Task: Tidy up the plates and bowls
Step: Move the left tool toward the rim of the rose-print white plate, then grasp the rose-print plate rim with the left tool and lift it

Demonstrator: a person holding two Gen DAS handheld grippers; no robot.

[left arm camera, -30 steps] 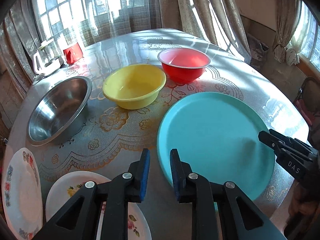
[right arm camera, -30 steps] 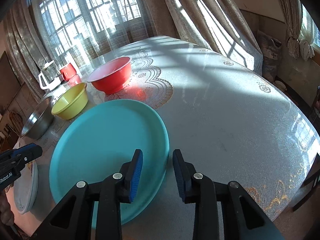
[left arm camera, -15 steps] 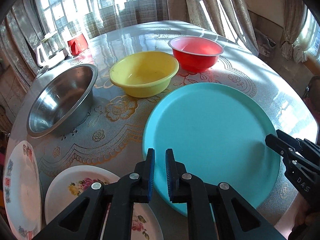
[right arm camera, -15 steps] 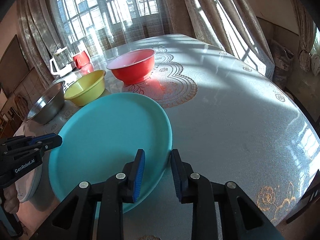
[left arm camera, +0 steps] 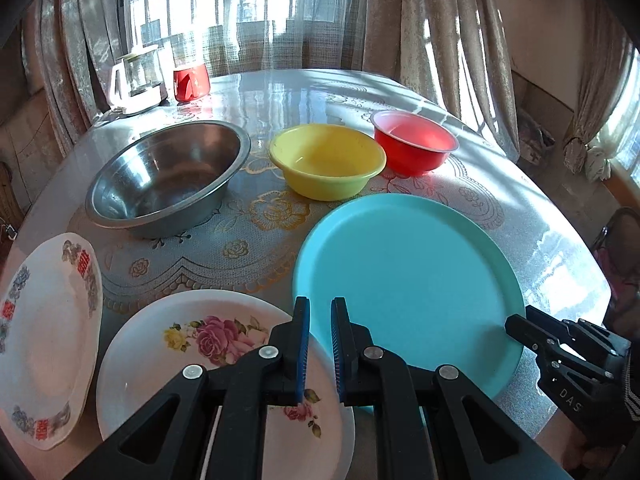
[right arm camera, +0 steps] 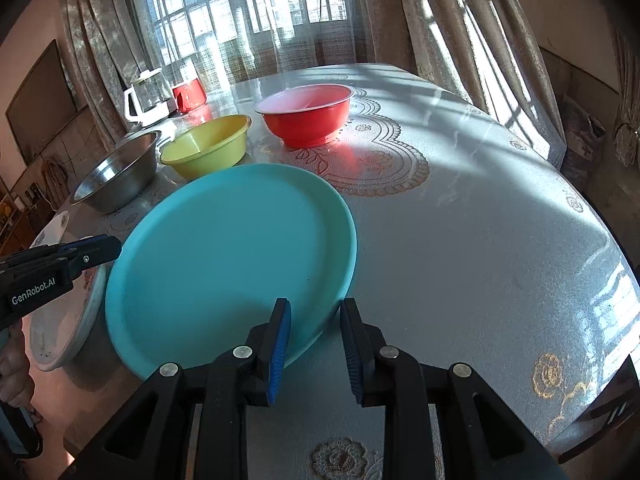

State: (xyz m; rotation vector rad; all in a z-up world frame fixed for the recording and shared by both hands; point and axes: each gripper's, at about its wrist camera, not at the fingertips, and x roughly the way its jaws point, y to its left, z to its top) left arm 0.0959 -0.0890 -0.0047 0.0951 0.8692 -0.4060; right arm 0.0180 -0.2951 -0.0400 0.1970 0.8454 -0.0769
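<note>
Left wrist view shows us the left gripper (left arm camera: 320,344) with its jaws drawn together on the turquoise plate (left arm camera: 408,292) at the rim's 8 o'clock edge, beside the rose-patterned plate (left arm camera: 192,352). In the right wrist view our right gripper (right arm camera: 314,346) straddles that plate's rim at 5 o'clock, jaws just closing; we cannot tell whether the pads press it. At 12 o'clock stand the yellow bowl (left arm camera: 326,160), red bowl (left arm camera: 416,146) and steel bowl (left arm camera: 168,176).
</note>
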